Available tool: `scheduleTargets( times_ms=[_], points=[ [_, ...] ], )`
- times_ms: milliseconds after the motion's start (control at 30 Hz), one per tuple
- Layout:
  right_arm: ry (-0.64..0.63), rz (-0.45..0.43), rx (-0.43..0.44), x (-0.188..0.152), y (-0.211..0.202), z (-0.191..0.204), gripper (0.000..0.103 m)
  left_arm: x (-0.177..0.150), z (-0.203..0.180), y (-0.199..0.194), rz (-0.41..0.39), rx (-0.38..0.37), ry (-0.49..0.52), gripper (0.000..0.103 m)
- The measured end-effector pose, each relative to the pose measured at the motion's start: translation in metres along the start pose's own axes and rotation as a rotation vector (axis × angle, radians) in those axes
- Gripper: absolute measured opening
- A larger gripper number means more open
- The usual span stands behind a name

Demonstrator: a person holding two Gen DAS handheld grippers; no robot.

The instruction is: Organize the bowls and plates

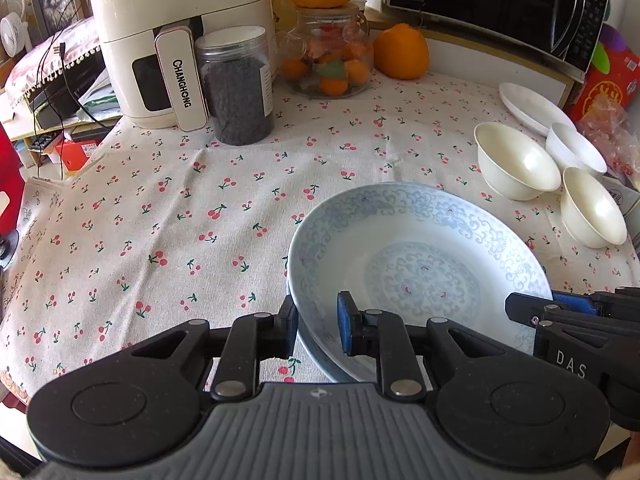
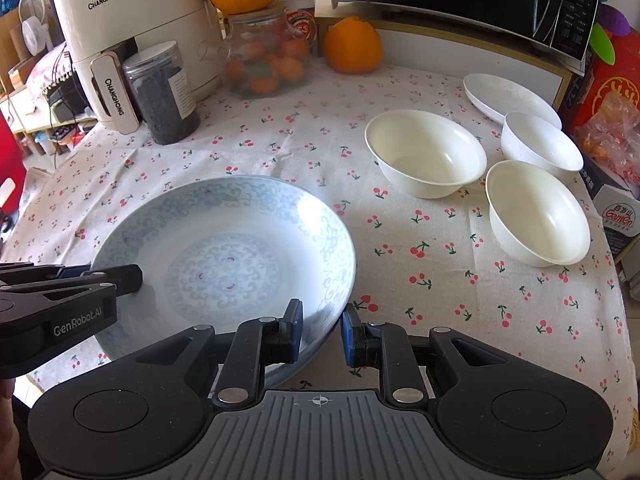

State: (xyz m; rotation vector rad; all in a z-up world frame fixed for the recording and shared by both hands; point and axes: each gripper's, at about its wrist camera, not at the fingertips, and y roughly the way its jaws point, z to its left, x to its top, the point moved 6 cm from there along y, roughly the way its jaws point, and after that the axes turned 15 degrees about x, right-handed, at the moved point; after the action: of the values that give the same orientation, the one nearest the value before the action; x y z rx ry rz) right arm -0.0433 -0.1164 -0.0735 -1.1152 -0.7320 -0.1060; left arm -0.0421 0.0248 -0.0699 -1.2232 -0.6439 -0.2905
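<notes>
We had the blue-patterned plate [image 1: 420, 264] near us on the counter [image 1: 180, 220], left of three white bowls [image 2: 426, 152]. The left hand-held gripper [image 1: 318, 324] and right hand-held gripper [image 2: 322, 330] each straddled its near rim, jaws narrow, pads not visibly pressing.

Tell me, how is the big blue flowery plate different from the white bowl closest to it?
The blue-patterned plate is wide and shallow; the nearest white bowl is smaller and deeper. The plate has pale blue swirls, the bowl is plain cream. Both grippers straddle the plate's rim; nothing touches the bowl. Both sit upright and empty on the cherry tablecloth.
</notes>
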Motion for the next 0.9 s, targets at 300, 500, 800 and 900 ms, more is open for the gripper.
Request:
scheduleTargets(
  times_ms=[300, 500, 800, 900],
  points=[
    [-0.043, 0.001, -0.041, -0.001, 0.005, 0.005, 0.023, 0.0, -0.001, 0.001, -0.007, 0.013, 0.016, 0.022],
    [-0.042, 0.001, -0.042, 0.0, 0.005, 0.003, 0.023, -0.003, 0.001, 0.007, 0.028, 0.009, 0.004, 0.023],
    [0.027, -0.023, 0.003, 0.009, -0.002, -0.007, 0.023, 0.009, 0.011, 0.008, 0.059, -0.037, -0.071, 0.025],
    [0.071, -0.056, 0.027, 0.017, -0.011, -0.015, 0.025, 0.021, 0.018, 0.003, 0.019, -0.027, -0.103, 0.026]
  ],
)
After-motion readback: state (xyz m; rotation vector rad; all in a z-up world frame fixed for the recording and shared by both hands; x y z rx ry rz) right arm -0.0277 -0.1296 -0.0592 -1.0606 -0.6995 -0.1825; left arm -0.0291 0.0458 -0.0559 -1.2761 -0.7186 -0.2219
